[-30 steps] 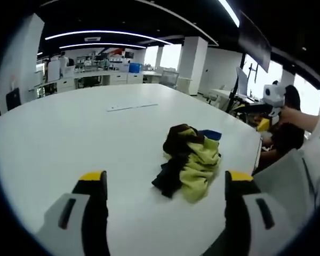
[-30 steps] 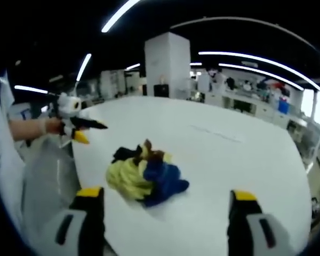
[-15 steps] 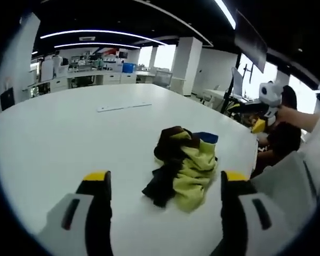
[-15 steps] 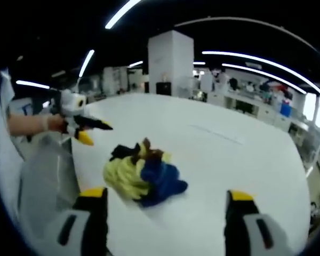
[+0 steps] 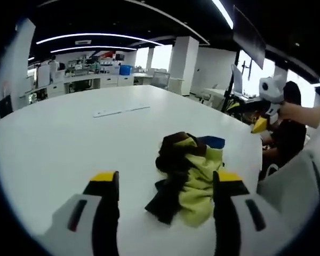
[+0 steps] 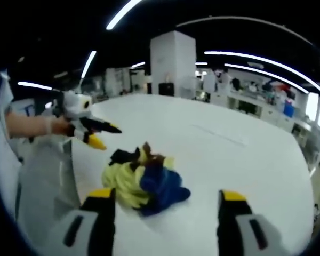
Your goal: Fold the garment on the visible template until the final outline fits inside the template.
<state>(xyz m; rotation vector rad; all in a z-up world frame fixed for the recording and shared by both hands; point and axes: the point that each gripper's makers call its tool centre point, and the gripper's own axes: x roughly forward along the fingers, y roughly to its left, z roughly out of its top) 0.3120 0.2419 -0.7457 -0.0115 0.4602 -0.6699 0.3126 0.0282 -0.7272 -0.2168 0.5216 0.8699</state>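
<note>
— Yellow, blue, brown and black cloth: we count one garment (image 5: 186, 173), a single crumpled heap on the one white desk (image 5: 69, 138). Do you get the same?

— We do. In the right gripper view it is the same lone bundle (image 6: 144, 178), yellow and blue sides toward us, dark parts at the back. And we count two grippers, each with two yellow-tipped fingers.

— How do the left gripper (image 5: 165, 184) fingers stand?

— Wide apart, holding nothing. In the left gripper view the heap lies on the desk between and just ahead of the two tips; its near end overlaps the right finger (image 5: 228, 186), but we cannot tell whether they touch.

— And the right gripper (image 6: 165, 198)?

— Also spread wide and empty. The bundle sits ahead of its fingers, nearer the left finger (image 6: 98, 197) than the right one, and apart from both tips.

— We also see each gripper from the other's camera: the left one, held in a hand (image 6: 56, 125), hovers beyond the heap to the left of the right fingers. Its jaws look parted there. The right one shows in the left gripper view off to the right of the fingers, past the desk edge.

— One thin pale strip (image 5: 120, 111) lies far ahead of the left fingers on the desk.
</note>
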